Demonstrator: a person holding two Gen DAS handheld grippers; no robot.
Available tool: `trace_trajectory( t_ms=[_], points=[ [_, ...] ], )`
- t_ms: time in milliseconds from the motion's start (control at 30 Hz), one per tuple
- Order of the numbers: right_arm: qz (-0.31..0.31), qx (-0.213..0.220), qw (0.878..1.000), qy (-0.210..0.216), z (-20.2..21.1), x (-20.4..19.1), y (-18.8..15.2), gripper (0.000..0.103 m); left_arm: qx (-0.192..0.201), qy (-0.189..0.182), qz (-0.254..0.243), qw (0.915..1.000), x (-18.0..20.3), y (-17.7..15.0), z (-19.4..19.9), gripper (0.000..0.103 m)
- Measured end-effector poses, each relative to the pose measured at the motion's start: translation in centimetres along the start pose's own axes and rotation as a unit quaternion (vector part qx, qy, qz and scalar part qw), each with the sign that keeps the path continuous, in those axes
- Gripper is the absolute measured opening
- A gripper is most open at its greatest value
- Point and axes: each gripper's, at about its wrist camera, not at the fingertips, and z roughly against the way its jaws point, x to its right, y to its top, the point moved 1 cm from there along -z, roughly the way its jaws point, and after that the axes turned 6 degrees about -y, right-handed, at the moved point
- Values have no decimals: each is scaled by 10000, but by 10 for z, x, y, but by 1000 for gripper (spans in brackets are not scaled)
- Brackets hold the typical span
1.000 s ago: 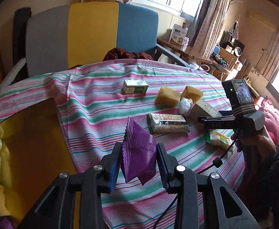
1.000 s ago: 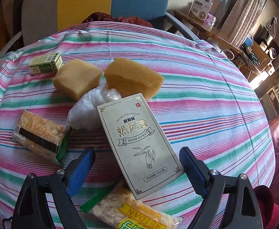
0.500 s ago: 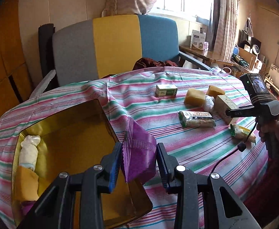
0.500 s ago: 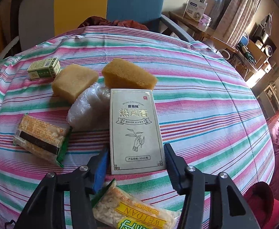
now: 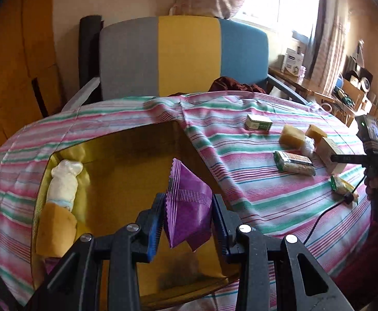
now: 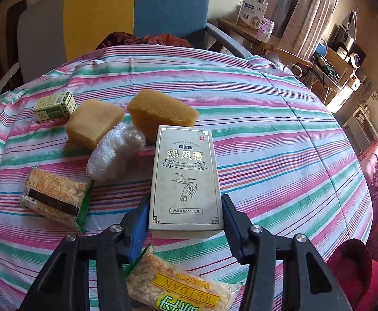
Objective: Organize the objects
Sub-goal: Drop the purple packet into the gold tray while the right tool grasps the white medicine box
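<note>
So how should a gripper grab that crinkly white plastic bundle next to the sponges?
Grip the white plastic bundle across its narrow middle, coming from above. It lies long and rounded, squeezed between the pale sponge and cream box, so only its top looks free.

Daylight from the window (image 5: 279, 2) reaches you overexposed; fisheye bending and dark vignetting mark the corners; the left view is slightly blurred.

The tablecloth (image 6: 279, 134) is striped woven cloth, the box (image 6: 186, 178) is matt cardboard, the sponge (image 6: 160, 108) looks rough, and the snack wrapper (image 6: 54, 194) is glossy plastic.
</note>
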Motion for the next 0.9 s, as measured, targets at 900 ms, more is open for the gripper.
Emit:
trace_trajectory(
  t_ms=[900],
  points=[
    [-348,664,9964,394,27,10,7,53,-991,652,1517,9813,-171,55,-117,37]
  ],
)
